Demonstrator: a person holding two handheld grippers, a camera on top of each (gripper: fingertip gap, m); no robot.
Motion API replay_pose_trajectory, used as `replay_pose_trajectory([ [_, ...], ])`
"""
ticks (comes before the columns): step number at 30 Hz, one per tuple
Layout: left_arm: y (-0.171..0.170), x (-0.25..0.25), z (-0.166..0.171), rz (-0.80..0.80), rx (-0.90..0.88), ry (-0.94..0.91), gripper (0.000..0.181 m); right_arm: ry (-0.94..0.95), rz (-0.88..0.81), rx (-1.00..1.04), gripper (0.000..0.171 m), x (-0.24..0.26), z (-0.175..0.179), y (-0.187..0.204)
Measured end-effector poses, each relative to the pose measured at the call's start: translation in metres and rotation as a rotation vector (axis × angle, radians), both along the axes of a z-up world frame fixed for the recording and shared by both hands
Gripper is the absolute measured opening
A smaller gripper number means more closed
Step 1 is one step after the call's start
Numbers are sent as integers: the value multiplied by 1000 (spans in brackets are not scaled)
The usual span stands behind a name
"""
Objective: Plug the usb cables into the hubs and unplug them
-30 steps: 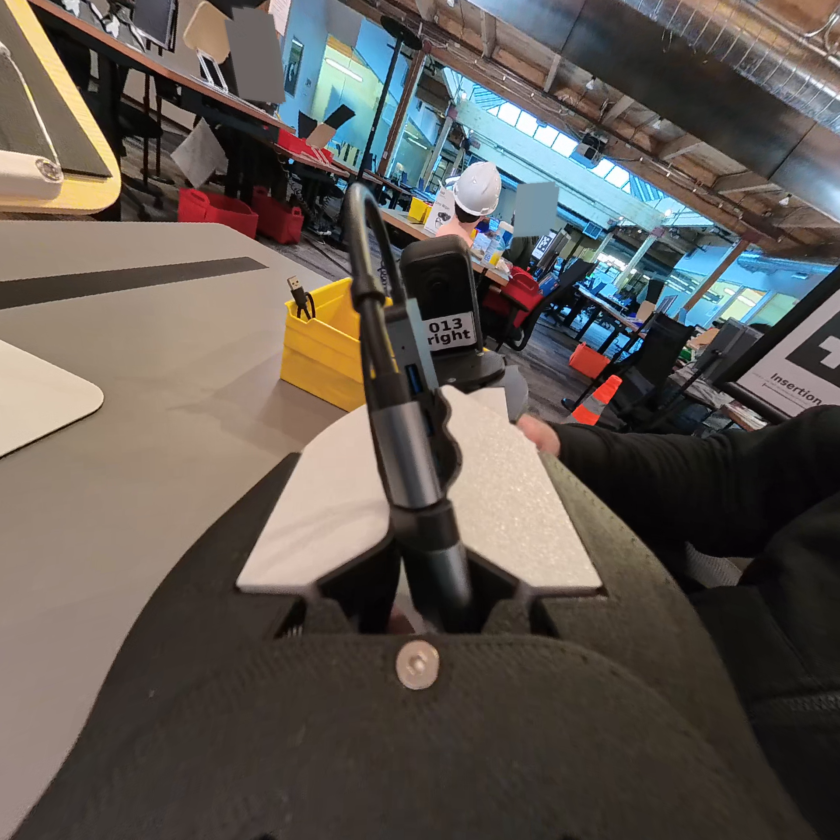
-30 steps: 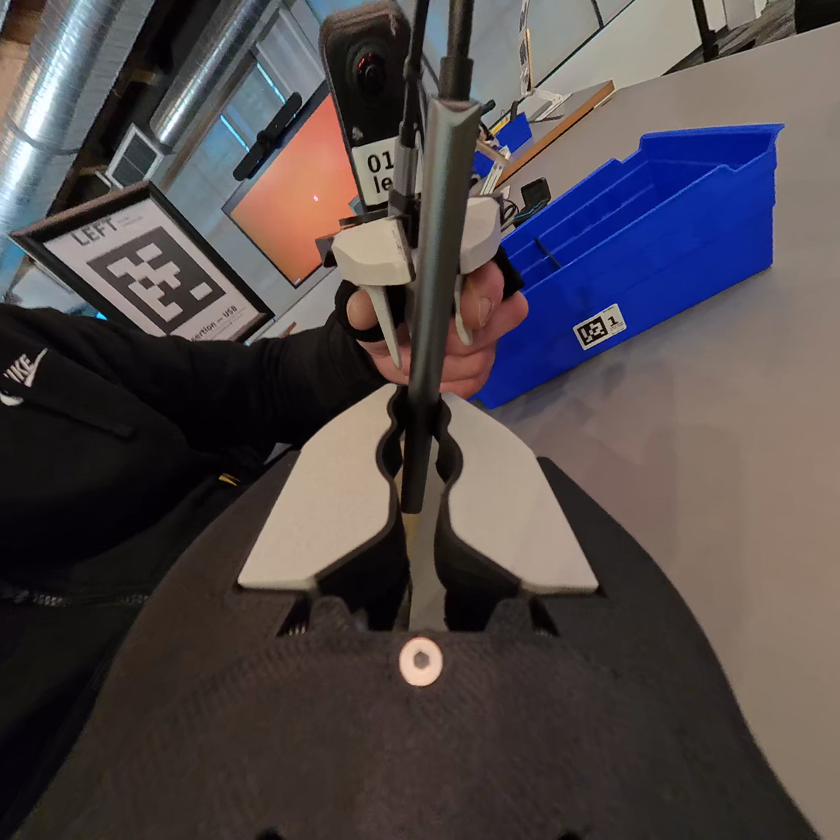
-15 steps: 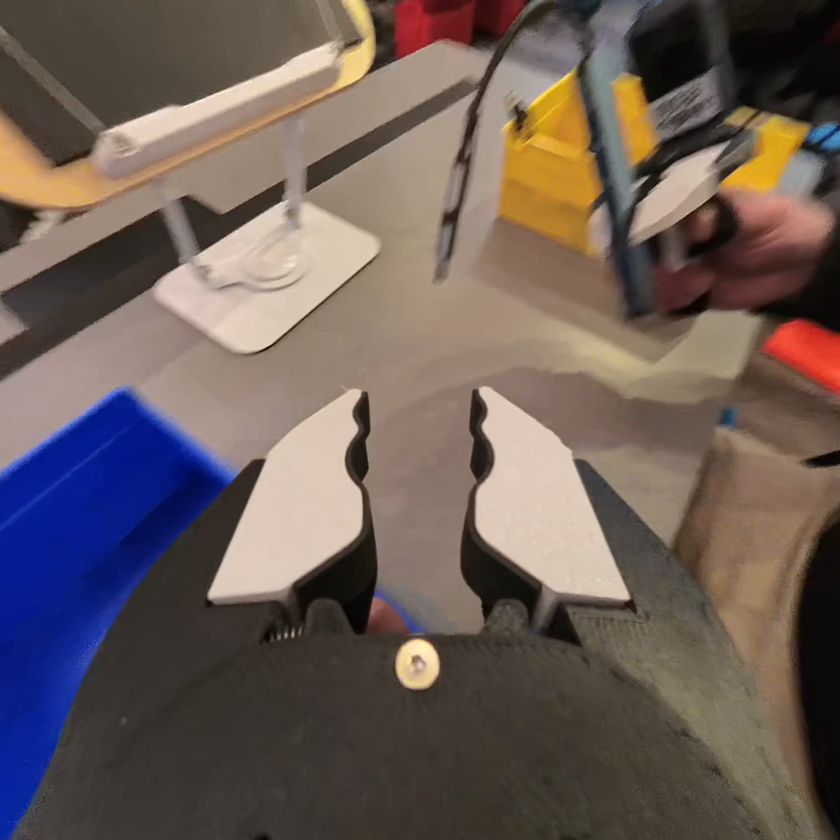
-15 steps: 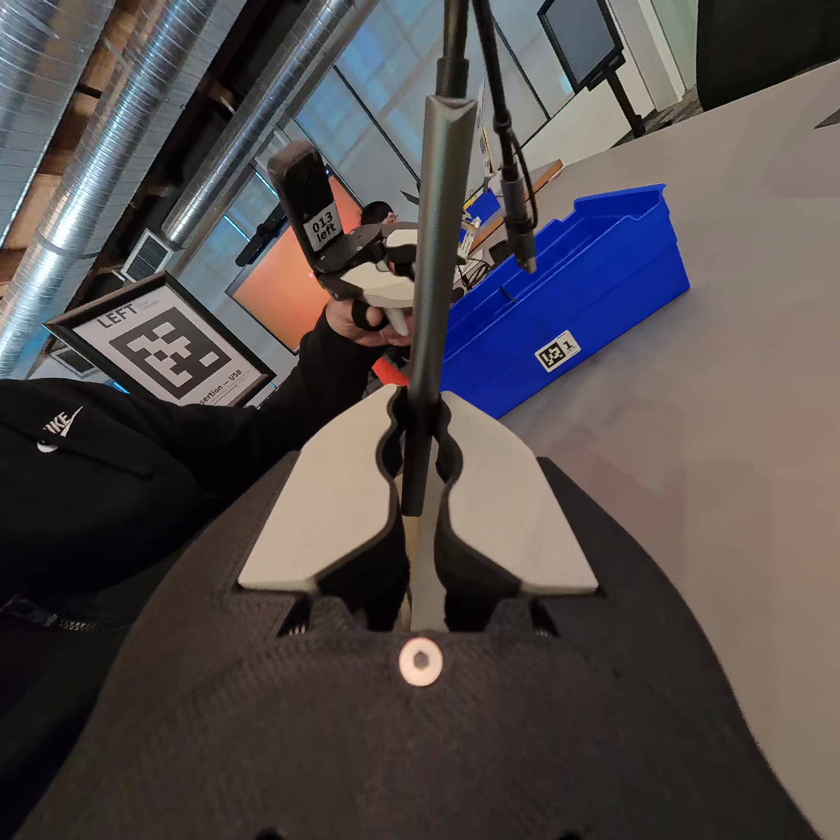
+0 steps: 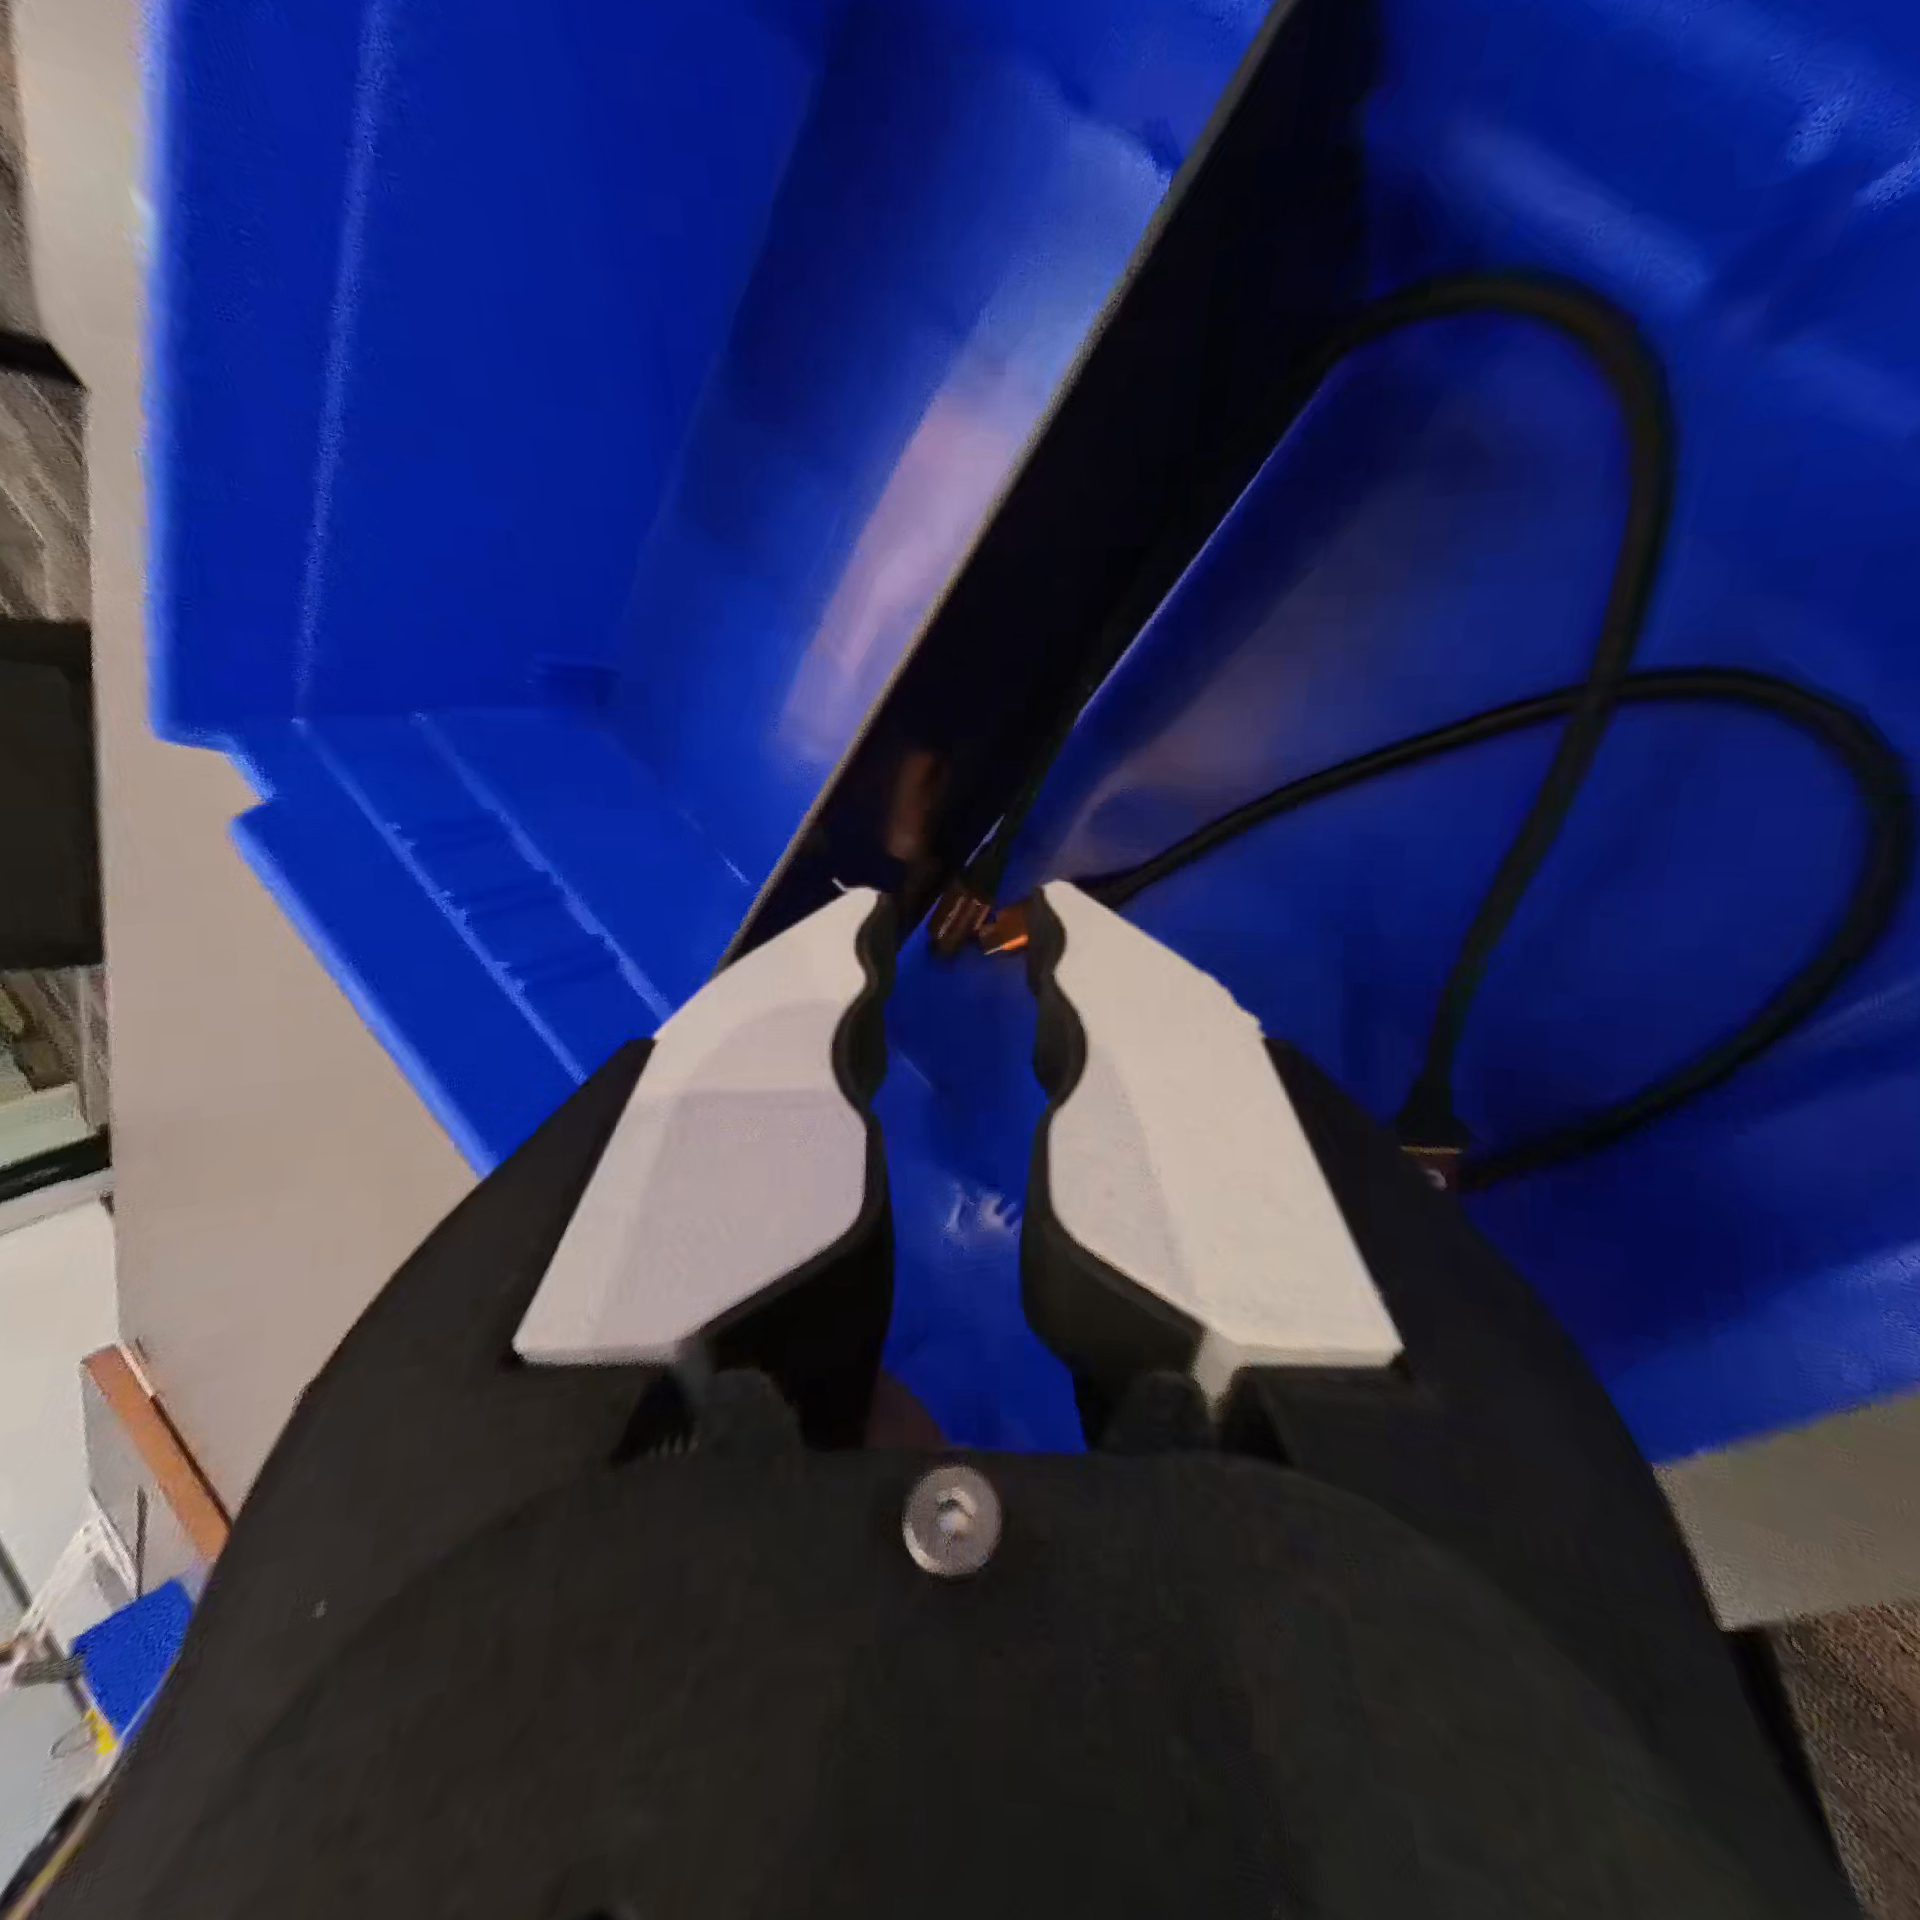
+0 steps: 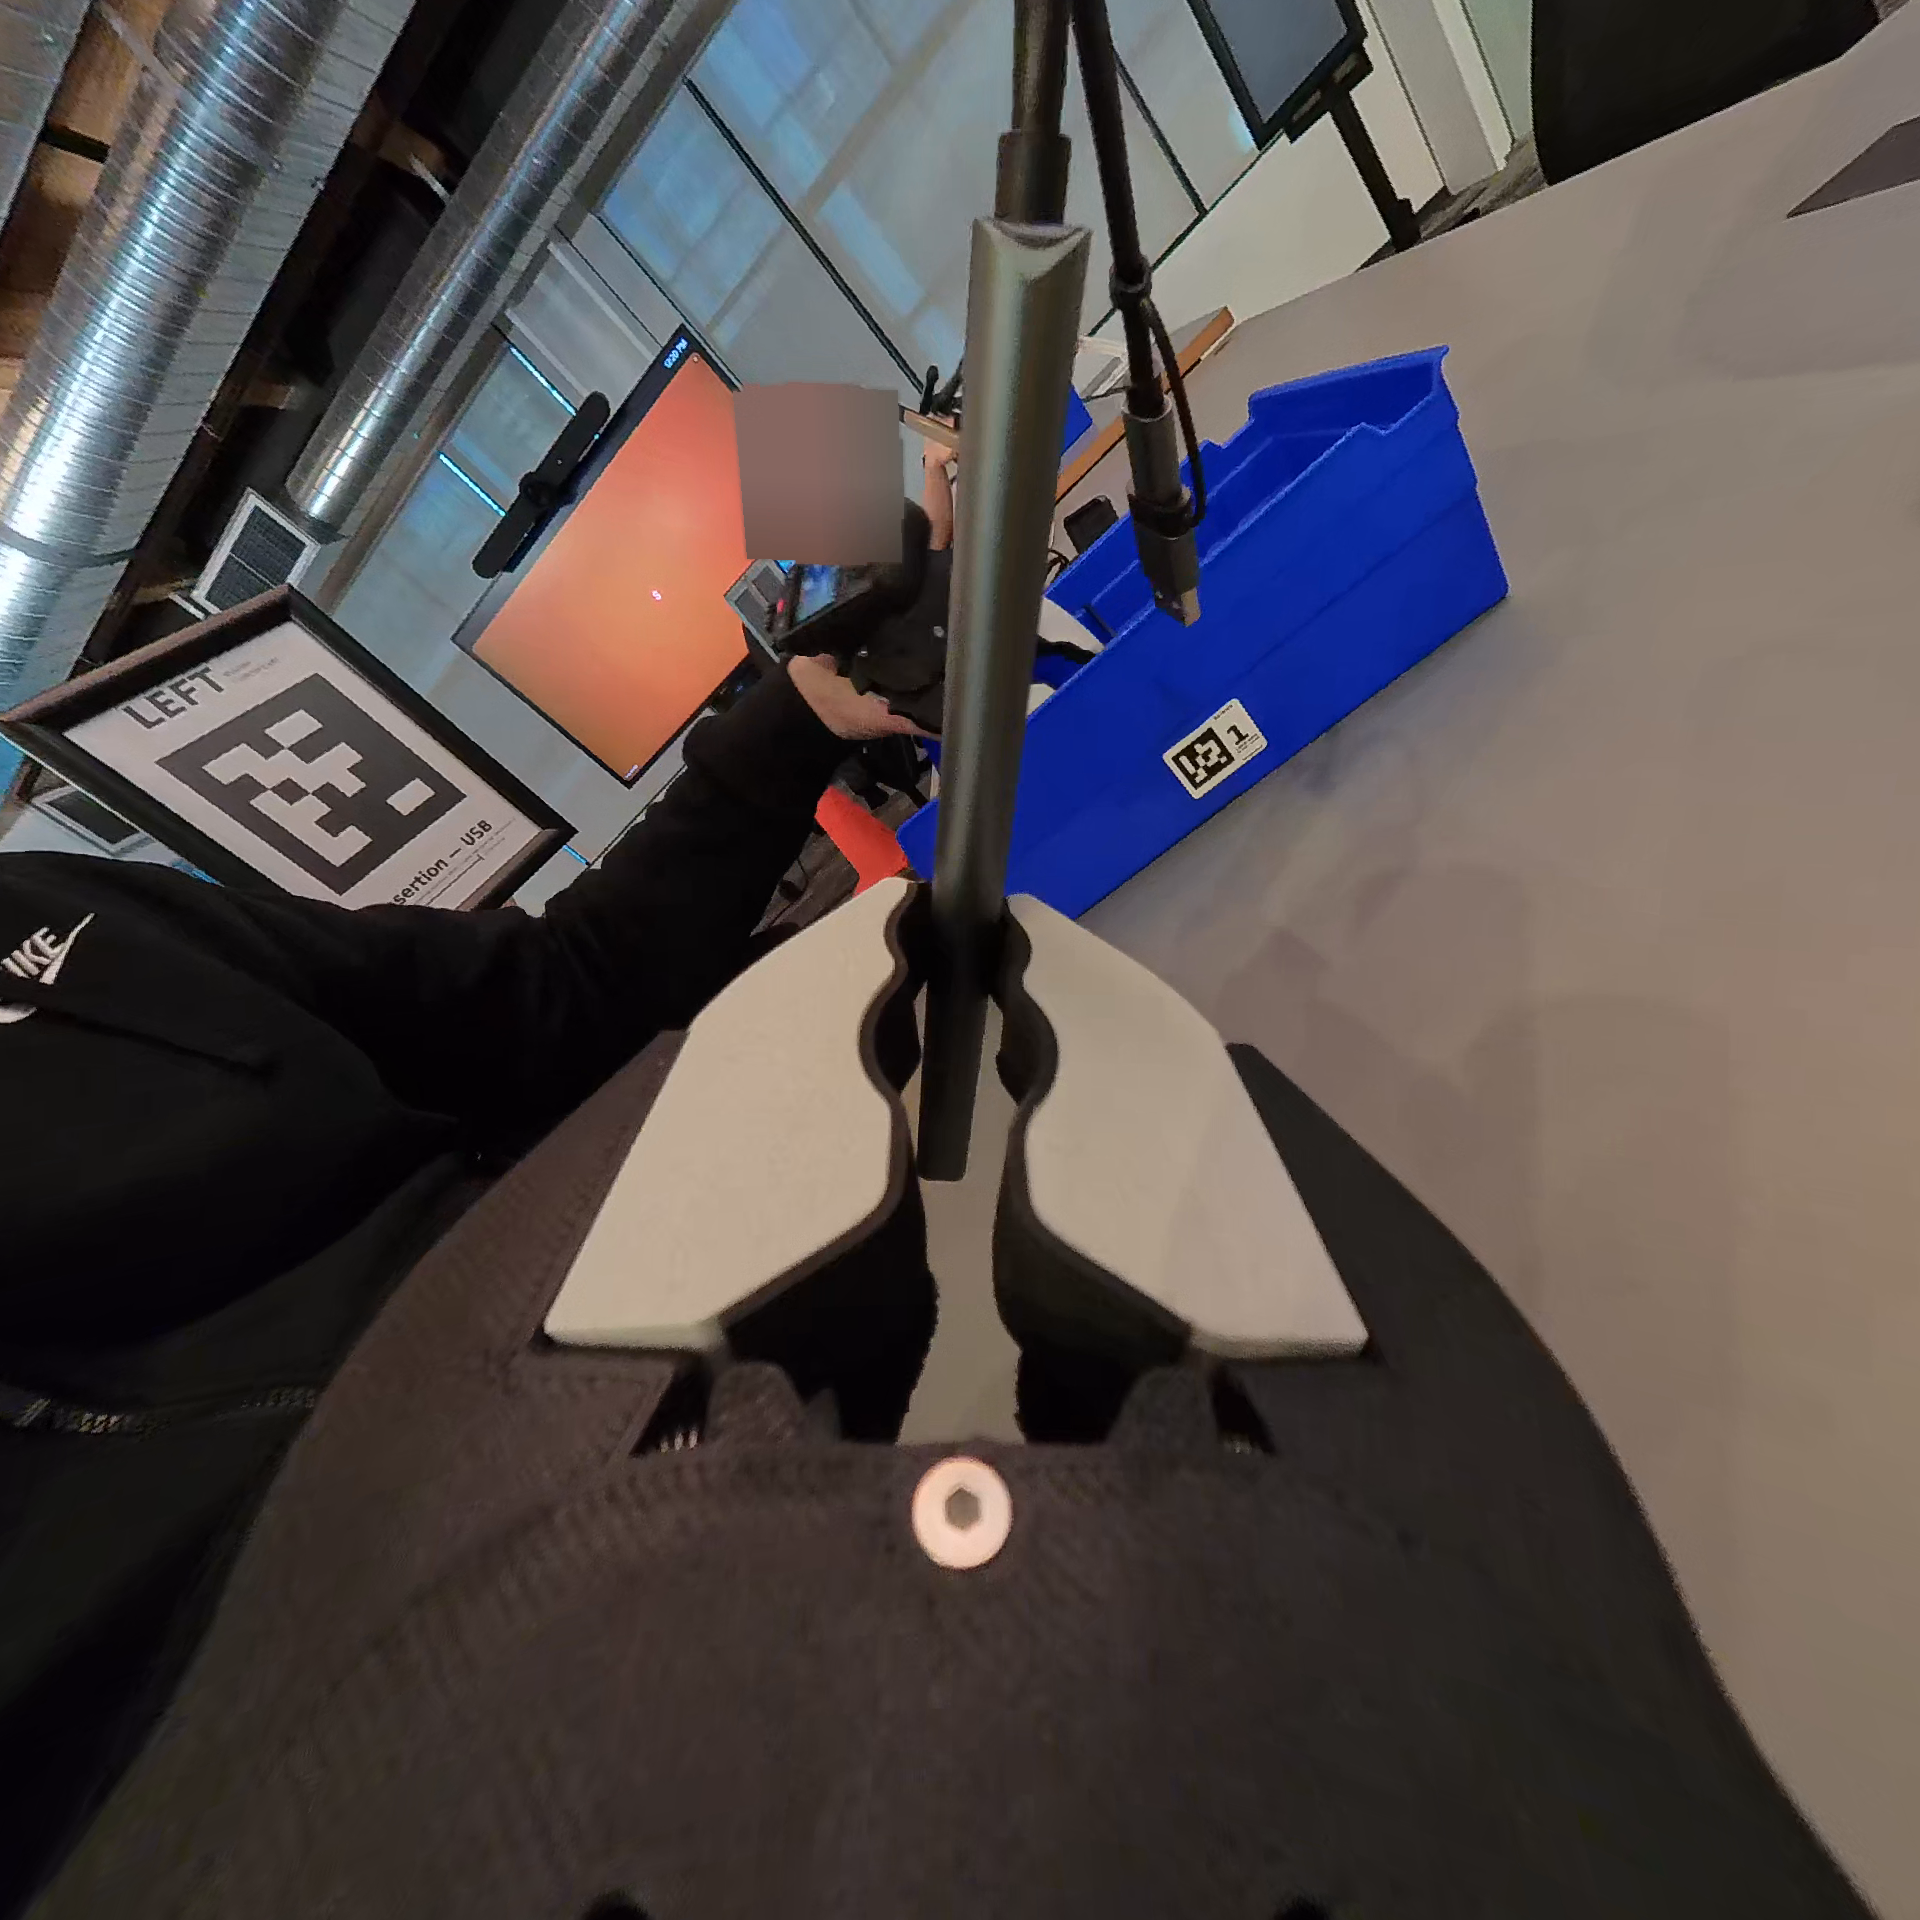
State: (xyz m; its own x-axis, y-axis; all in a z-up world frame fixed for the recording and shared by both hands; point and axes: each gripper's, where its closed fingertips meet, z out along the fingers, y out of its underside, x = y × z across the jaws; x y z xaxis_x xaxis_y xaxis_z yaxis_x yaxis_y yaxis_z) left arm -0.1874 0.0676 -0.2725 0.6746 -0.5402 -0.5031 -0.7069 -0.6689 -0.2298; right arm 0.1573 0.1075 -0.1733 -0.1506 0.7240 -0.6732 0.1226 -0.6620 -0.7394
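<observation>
My left gripper (image 5: 961, 914) is open and empty, low over the blue bin (image 5: 499, 364), its tips at the near end of the bin's black divider (image 5: 1091, 468). A black USB cable (image 5: 1621, 520) lies looped in the compartment right of the divider, its plug (image 5: 1439, 1138) by my right finger. My right gripper (image 6: 961, 925) is shut on a slim grey hub (image 6: 1003, 623) held upright. A black cable leaves the hub's top and loops down to a grey plug (image 6: 1164, 540) that hangs free. The left gripper (image 6: 883, 644) shows far off at the blue bin (image 6: 1330, 644).
The grey table (image 6: 1610, 1039) runs right of the bin. A framed sign with a black-and-white marker (image 6: 291, 779) and an orange screen (image 6: 623, 582) stand behind. A black sleeve (image 6: 520, 987) crosses the left. The table edge and floor (image 5: 1849, 1714) lie at the lower right. The left gripper's tips are roughly 35 centimetres from the right gripper's.
My left gripper let go of the cable end at the hub, opened, and swung down into the blue bin. My right gripper still holds the hub, whose plug now dangles.
</observation>
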Motion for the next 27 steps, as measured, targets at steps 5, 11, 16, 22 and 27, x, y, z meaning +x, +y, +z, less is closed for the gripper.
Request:
replay_pose_trajectory([
  [5, 3, -1, -19, 15, -49, 60, 27, -13, 8, -2, 10, -2, -5, -1],
  [11, 8, -6, -43, 50, -56, 63, 15, -13, 9, 7, 10, -1, -4, -1],
  [16, 18, -8, -44, 47, 8, 73, 1, -15, 12, 11, 10, -1, -4, -2],
  [22, 20, -4, -28, 22, 78, 44, 1, -18, 9, 18, 10, 1, -3, -1],
  [27, 12, -1, -9, -12, 79, -11, 0, -17, 3, 15, 10, 2, -4, 1],
])
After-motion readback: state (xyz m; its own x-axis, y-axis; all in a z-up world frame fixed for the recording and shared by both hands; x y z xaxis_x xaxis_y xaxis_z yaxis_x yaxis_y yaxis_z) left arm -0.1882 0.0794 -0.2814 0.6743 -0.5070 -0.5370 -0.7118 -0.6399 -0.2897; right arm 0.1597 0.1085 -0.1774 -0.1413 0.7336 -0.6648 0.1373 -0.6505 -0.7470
